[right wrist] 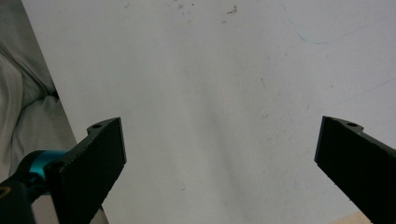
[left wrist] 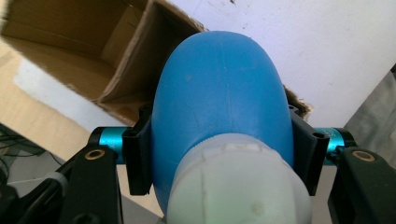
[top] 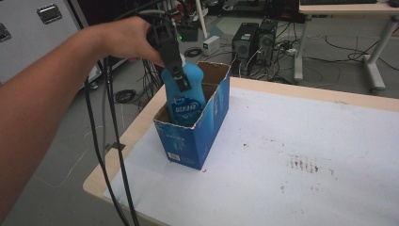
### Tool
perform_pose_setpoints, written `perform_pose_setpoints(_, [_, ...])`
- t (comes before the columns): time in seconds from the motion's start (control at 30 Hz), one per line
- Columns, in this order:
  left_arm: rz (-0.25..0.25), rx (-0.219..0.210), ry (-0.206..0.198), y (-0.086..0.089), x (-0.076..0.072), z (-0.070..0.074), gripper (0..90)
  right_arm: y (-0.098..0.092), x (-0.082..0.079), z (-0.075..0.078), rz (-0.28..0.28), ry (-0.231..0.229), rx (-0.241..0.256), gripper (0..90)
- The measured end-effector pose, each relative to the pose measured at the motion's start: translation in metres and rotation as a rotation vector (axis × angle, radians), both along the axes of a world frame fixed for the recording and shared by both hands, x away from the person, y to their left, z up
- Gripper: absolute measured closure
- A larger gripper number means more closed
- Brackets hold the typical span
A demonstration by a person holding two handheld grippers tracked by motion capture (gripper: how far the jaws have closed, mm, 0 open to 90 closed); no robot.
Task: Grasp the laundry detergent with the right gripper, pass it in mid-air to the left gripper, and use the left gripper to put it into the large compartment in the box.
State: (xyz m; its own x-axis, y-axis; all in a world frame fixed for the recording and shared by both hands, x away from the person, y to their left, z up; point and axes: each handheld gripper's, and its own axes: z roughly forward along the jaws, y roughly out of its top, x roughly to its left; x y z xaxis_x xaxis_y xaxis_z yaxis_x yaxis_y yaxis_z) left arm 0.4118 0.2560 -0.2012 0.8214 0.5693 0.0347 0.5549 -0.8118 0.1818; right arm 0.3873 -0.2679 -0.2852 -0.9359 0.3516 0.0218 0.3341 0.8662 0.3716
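- Left claw (top: 181,77) pinched the blue bottle (top: 184,96) upright, long axis vertical, base inside the open box (top: 197,134).
- Right claw (right wrist: 219,154) hung spread over bare worktop (right wrist: 210,70).

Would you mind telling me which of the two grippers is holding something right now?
The left gripper: its fingers clamp the blue bottle over the open cardboard box. The right gripper is spread wide above the white table, with nothing between its fingers.
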Motion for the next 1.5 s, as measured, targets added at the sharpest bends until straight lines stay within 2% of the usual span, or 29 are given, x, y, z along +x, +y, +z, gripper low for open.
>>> perform_pose_setpoints(0.13, [-0.01, 0.013, 0.02, -0.003, 0.003, -0.02, 37.9, 0.0, -0.001, -0.003, -0.008, 0.009, -0.016, 1.3])
perform_pose_setpoints(0.23, [-0.006, 0.018, 0.028, -0.004, 0.005, -0.033, 37.9, -0.001, -0.001, -0.006, -0.008, 0.009, -0.01, 1.3])
perform_pose_setpoints(0.43, [-0.006, 0.028, 0.046, -0.004, 0.007, -0.053, 37.9, 0.0, -0.001, -0.01, -0.009, 0.018, -0.007, 1.3])
perform_pose_setpoints(0.57, [-0.007, 0.03, 0.048, -0.003, 0.007, -0.062, 37.9, 0.001, -0.001, -0.012, -0.014, 0.022, -0.008, 1.3])
perform_pose_setpoints(0.87, [-0.01, 0.062, 0.045, -0.003, 0.009, -0.075, 37.8, 0.002, -0.001, -0.014, -0.009, 0.021, -0.006, 1.3])
perform_pose_setpoints(1.07, [-0.008, 0.054, 0.046, -0.002, 0.01, -0.079, 37.8, 0.0, -0.002, -0.014, -0.016, 0.022, -0.008, 1.3])
perform_pose_setpoints(1.27, [0.016, 0.023, 0.043, 0.001, 0.013, -0.08, 37.5, 0.001, -0.003, -0.014, -0.014, 0.021, -0.011, 1.3])
perform_pose_setpoints(1.37, [0.045, 0.005, 0.039, 0.002, 0.015, -0.079, 29.4, 0.001, -0.003, -0.014, -0.01, 0.02, -0.009, 1.3])
perform_pose_setpoints(1.5, [0.061, -0.027, 0.008, 0.004, 0.015, -0.074, 26.9, 0.001, -0.004, -0.014, -0.012, 0.018, -0.009, 1.4])
